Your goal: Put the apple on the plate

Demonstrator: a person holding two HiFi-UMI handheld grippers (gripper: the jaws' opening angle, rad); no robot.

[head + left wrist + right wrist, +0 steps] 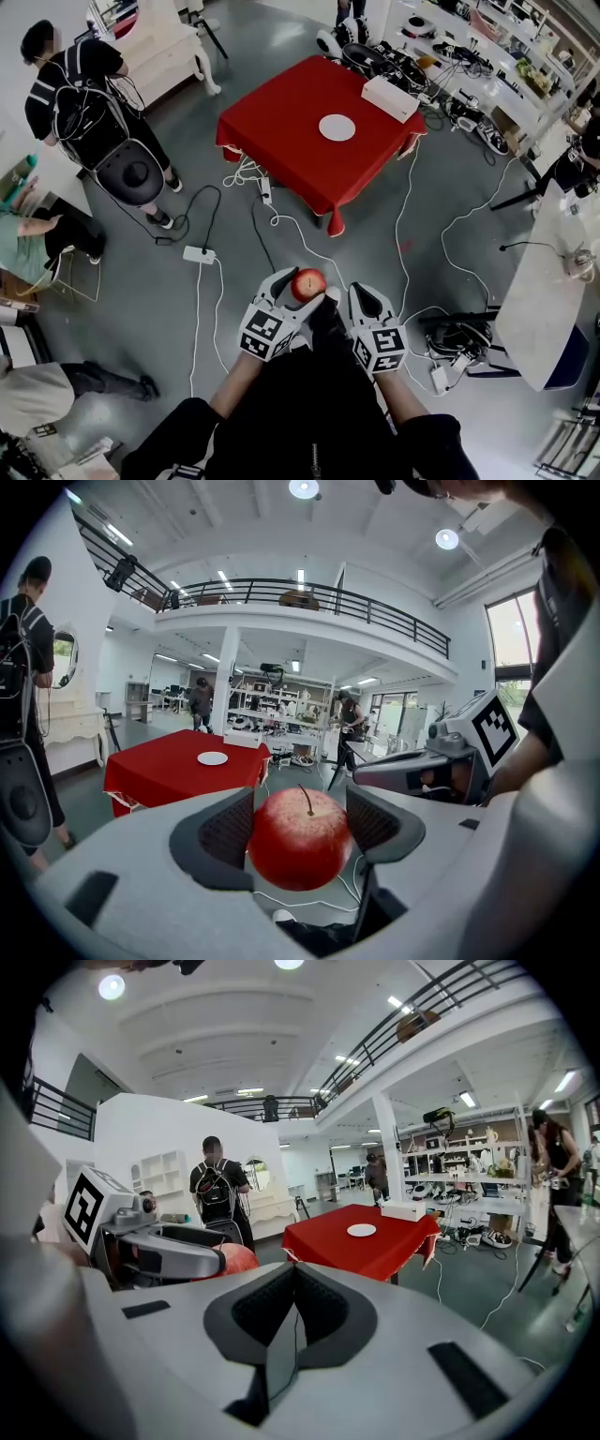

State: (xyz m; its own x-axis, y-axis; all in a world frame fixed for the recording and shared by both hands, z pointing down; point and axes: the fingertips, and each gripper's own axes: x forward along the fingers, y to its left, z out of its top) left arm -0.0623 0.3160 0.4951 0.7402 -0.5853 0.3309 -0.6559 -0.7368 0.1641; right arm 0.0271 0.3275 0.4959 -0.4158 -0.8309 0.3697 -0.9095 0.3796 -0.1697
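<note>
Apple (308, 284) pinched between the dark ribbed pads (228, 829) of the left tool (292, 289), stem up, carried in the air above the grey floor (169, 309); well apart from the white plate (337, 127), itself near the middle of the red-clothed desk (281, 131). Right tool (368, 302) just beside the left, jaws pressed together on nothing

Likely hazards, as judged from this position:
- Slip from the grip on the way over, owing to a round, glossy skin touched only at two small patches on its sides
- Bruising or cutting of the flesh under too hard a squeeze from the ribbed pads
- Snagged feet on the cables (397, 230) looped across the floor between here and the desk
- Roll off the shallow, smooth plate on release, given a near-spherical fruit set down tilted or from too high
- Plate sliding on the draped cloth (323, 202) under a sideways nudge from the broad grey tool body
- White box (390, 97) at the far edge of the desk, near the plate, open to a knock on a long reach
</note>
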